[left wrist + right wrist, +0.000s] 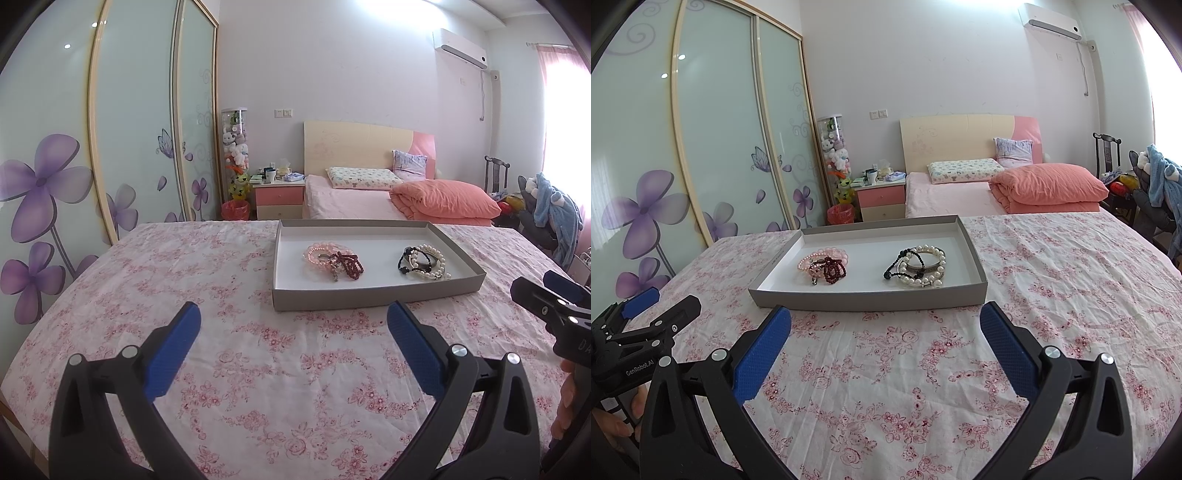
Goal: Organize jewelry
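With both the left gripper [293, 325] and the right gripper [885, 328] hovering wide open and empty near the tray [871, 297], whose two bracelet piles [823, 264] are lying inside, the person is seemingly finishing or starting, next needing a reach far forward.

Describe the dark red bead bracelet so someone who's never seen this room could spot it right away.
On the floral tablecloth sits a shallow grey tray holding two jewelry piles. The dark red bead bracelet lies in the left pile, overlapping the pale pink beads; it is the only deep maroon strand there.
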A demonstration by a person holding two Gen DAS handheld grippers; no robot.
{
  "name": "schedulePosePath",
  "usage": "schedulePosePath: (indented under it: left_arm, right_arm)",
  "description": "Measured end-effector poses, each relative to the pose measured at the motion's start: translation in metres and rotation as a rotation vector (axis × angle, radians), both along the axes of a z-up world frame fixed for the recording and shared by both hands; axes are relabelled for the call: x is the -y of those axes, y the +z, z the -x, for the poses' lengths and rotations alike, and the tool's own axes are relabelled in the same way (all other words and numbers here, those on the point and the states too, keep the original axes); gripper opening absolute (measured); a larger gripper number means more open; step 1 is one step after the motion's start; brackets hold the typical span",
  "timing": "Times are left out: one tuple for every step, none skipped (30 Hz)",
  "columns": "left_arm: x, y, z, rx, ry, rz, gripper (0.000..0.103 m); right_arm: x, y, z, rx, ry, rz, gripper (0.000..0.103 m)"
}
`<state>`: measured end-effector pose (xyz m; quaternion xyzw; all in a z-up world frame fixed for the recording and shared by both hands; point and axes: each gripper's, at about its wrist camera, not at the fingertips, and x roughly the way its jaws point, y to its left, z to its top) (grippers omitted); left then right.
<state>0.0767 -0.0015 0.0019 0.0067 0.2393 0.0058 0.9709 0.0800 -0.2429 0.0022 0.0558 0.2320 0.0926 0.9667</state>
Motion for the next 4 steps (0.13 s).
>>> schedulePosePath:
  left_arm:
    - [-0.0014,0.001,-0.0008,0.0,-0.002,0.0,0.099]
    - [-0.0011,0.0015,-0.0006,-0.001,-0.004,0.0,0.099]
    - [-0.0009,0.0021,-0.0007,-0.002,-0.006,0.0,0.099]
    - [-0.0006,0.0028,-0.0013,-0.003,-0.008,0.0,0.099]
  right_arm:
    - [-0.0001,0.0002,-0.0004,0.0,-0.001,0.0,0.101]
    - [-0.0001,0.0002,-0.0003,0.0,-0.001,0.0,0.101]
    - [-0.0001,0.0002,-0.0004,0.0,-0.001,0.0,0.101]
    - [-0.0001,0.0003,-0.0004,0.0,-0.001,-0.001,0.101]
